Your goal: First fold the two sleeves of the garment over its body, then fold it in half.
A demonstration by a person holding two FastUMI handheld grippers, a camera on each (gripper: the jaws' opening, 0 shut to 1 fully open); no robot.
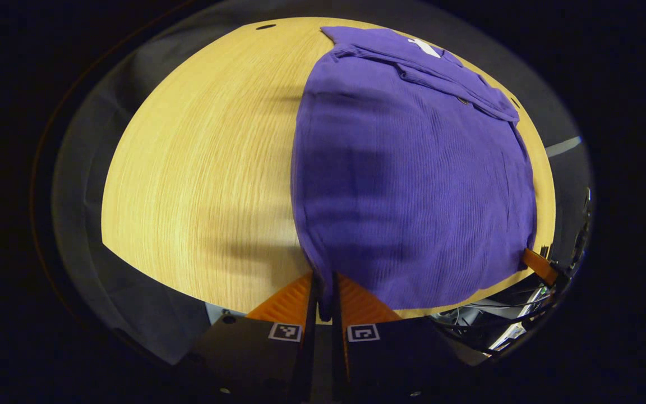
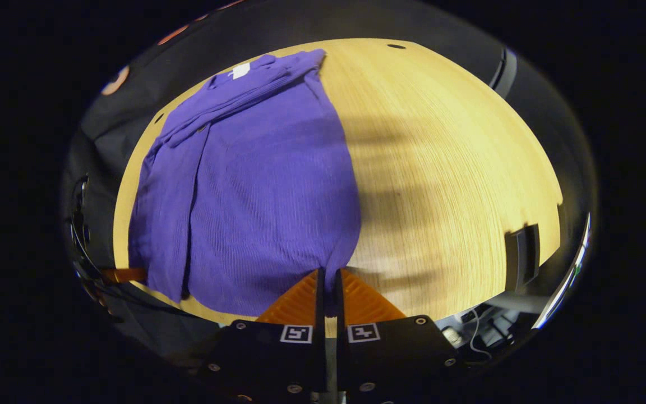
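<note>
Left claw [image 1: 324,292]: closed narrow, pinching the near hem corner of the shirt [image 1: 413,185]; cloth runs down between its 2 fingers.
Right claw [image 2: 327,289]: also narrow, gripping the other near hem corner, the cloth rising away just ahead of it.
Shirt: spread on the counter [image 1: 199,185] ahead of both claws, collar end far off. Both sleeves look already folded over the body, 1 as a long strip down the far-left side in the right gripper view; the fisheye edge makes this hard to confirm.
Handling: light, soft ribbed knit; it will sag and drag between the 2 grips, likely clinging a little to the wood. It needs lifting evenly or the folded sleeves may slip open.
Hold: the 2 hem corners as now seem right for carrying the hem forward to the collar.
Surroundings: a dark block [image 2: 522,255] at the counter edge well right of the right claw; cables below the near edge.
Obstacles: none seen on the fold path.
</note>
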